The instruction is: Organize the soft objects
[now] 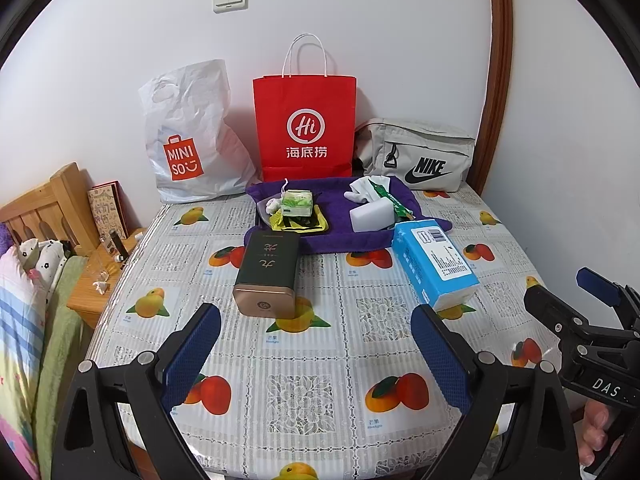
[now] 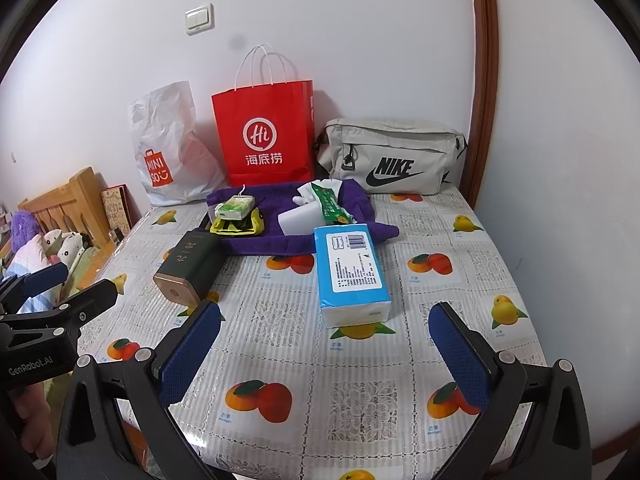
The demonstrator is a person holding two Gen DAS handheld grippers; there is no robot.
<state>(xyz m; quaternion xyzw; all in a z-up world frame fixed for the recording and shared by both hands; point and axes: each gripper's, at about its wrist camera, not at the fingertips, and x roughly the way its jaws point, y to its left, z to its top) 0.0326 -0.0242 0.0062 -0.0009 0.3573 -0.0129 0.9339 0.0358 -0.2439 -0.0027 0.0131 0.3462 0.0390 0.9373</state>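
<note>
Nearest the lens: left tool [image 1: 316, 356], blue pads wide apart, gripping nothing, hovering over the fruit-print surface [image 1: 304, 396]. Right tool [image 2: 324, 356] likewise spread and bare.

Left to right across the surface: dark tin [image 1: 269, 276] lying at 11 o'clock from the left tool; purple towel [image 1: 340, 236] at 12 o'clock, bunched up and carrying a small green tissue pack [image 1: 297, 204], a yellow pouch [image 1: 300, 224], a white block [image 1: 370, 216] and a green-wrapped packet [image 1: 394, 200]; blue tissue pack [image 2: 350, 272] at 12 o'clock from the right tool, its far end touching the towel's edge. Behind, against the wall: white plastic bag [image 1: 192, 140], red paper bag [image 1: 306, 128], grey pouch bag [image 1: 420, 156].

Step in hand hard to settle: soft things heaped on the towel, none held; could suit a sorting underway or an arrangement already made. Any next pick would call for a gentle squeeze, soft packs deforming easily.

Open room broad in the near half of the surface; left edge dropping toward a bed and wooden stand [image 1: 92, 280] at 9 o'clock, right edge close to the wall.
</note>
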